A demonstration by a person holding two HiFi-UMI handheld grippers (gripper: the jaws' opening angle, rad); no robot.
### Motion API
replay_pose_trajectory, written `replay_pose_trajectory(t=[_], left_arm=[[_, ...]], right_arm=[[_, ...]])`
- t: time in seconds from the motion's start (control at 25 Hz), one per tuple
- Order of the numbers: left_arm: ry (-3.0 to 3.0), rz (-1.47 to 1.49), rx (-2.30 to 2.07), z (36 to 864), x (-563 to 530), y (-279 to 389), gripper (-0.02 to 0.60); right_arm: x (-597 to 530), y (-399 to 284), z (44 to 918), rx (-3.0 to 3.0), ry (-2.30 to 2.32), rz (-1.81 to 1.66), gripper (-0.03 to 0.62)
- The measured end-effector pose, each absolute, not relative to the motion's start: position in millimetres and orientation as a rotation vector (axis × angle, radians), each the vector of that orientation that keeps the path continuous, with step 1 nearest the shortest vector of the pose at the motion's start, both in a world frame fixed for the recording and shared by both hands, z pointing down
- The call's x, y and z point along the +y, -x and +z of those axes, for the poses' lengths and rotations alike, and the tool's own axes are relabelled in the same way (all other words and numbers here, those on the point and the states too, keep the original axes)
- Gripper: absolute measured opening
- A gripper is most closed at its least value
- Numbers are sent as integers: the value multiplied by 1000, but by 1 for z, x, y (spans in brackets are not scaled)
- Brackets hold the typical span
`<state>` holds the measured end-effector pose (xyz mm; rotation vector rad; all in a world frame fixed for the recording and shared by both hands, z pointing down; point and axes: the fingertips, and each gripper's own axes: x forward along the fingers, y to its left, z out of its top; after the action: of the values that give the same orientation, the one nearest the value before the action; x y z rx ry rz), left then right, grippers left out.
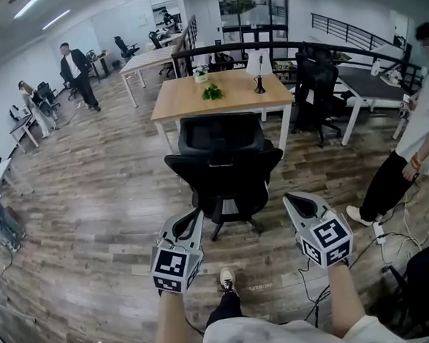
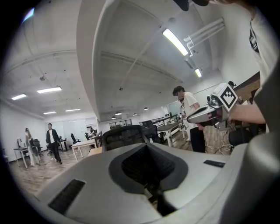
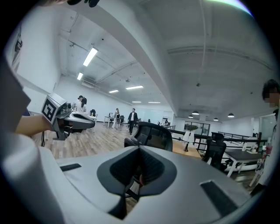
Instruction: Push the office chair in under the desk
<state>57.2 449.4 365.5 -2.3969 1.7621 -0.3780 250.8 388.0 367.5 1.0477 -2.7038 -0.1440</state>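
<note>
A black office chair (image 1: 224, 166) stands with its back toward me, in front of the near edge of a wooden desk (image 1: 188, 101). Both grippers hover behind the chair and touch nothing. My left gripper (image 1: 191, 218) is at the chair's lower left, jaws shut and empty. My right gripper (image 1: 296, 200) is at the lower right, also shut and empty. The left gripper view shows the chair's back (image 2: 124, 135) ahead and the right gripper (image 2: 205, 114) to the side. In the right gripper view the chair (image 3: 153, 135) is ahead, with the left gripper (image 3: 81, 120) at left.
A small plant (image 1: 212, 92) and a lamp (image 1: 258, 72) sit on the desk. A person (image 1: 411, 153) stands at the right beside another black chair (image 1: 315, 94) and cables (image 1: 384, 239) on the floor. People (image 1: 76, 74) walk far left. My shoe (image 1: 226, 278) is below the chair.
</note>
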Motion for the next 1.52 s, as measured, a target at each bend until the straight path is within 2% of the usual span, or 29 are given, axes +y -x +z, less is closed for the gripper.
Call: replay_pose_trajectory(t=[0.56, 0.68, 0.72, 0.88, 0.96, 1.32, 1.52], left_arm=[[2393, -403, 1769, 364, 280, 42, 11], [2403, -420, 1787, 368, 248, 61, 39], [2407, -429, 1789, 369, 238, 66, 38], [2418, -454, 1798, 377, 201, 85, 41], [2436, -474, 1798, 384, 184, 95, 82], [2505, -498, 1777, 403, 123, 128, 198], [2537, -495, 1764, 411, 104, 135, 216]], right_arm=[[221, -180, 352, -2637, -1167, -170, 2], [193, -171, 350, -2672, -1201, -116, 2], [184, -169, 349, -2679, -1211, -96, 26], [148, -159, 361, -2630, -1222, -70, 36], [133, -154, 367, -2602, -1244, -66, 42], [73, -148, 396, -2503, -1305, -22, 187], [58, -147, 410, -2474, -1286, -13, 219]])
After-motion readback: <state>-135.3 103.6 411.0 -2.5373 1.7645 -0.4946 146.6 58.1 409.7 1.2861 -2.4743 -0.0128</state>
